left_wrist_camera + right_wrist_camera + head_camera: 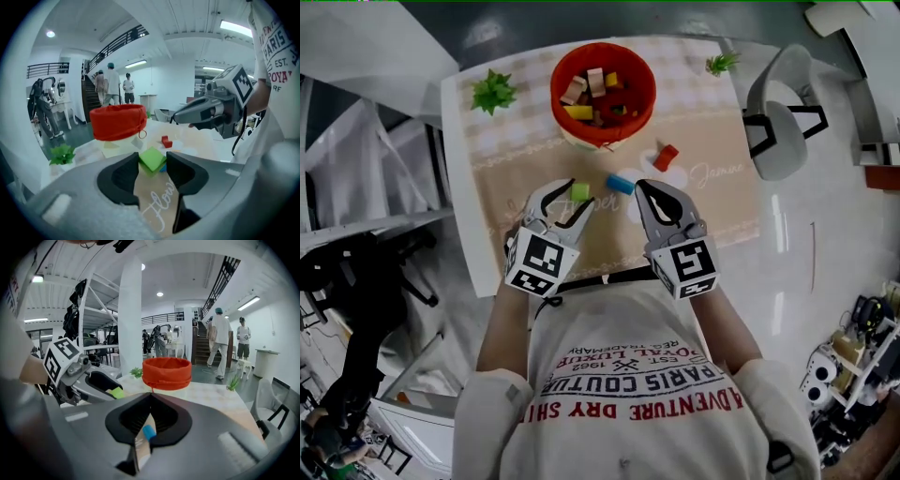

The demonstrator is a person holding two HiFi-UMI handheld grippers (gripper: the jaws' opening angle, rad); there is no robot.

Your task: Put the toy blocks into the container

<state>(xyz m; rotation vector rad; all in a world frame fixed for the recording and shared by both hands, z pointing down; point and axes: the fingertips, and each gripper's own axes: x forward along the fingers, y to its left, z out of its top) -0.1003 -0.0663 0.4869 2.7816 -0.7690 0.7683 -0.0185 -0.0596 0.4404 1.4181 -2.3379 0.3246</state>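
Left gripper view shows the left gripper (153,165) pinching the green block (150,158): hold the squeeze, carry it to the bucket (117,124) at 12 o'clock, release above the rim; the right gripper (149,397) has jaws pressed together, empty.

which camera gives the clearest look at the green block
Left gripper view: the green block sits large at the centre, clamped in the left claw. Head view shows it small at the claw tips; right gripper view catches only a green sliver.
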